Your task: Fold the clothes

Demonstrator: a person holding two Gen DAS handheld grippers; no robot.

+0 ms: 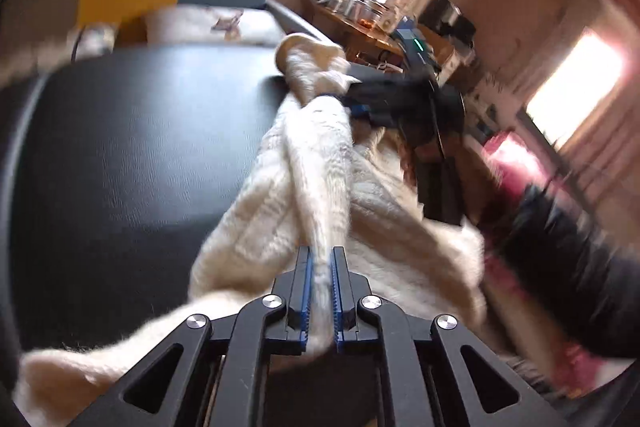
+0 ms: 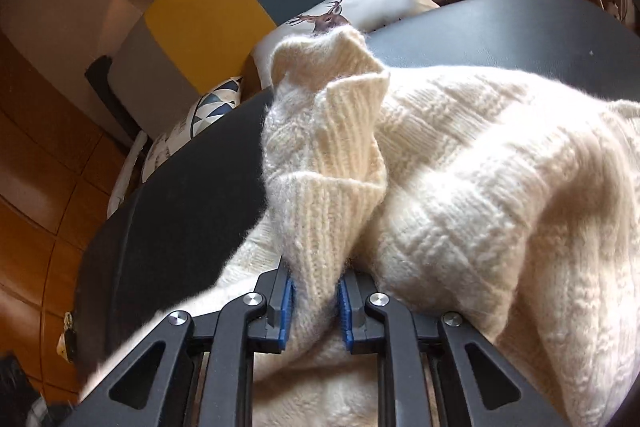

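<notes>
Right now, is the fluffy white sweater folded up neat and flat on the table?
No, the white sweater is bunched in lumpy heaps on the black table, pinched by the right gripper.

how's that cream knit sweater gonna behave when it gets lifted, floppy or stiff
Probably floppy: the sweater sags and bunches between the left gripper and right gripper. Its thick fuzzy knit likely grips the pads rather than slipping, and may stretch under its own weight.

- The cream knitted sweater (image 2: pixel 460 155) is cut off by the right and bottom edges of the right wrist view.
- The small glass jars (image 1: pixel 352 7) on the wooden shelf are blurred.
</notes>
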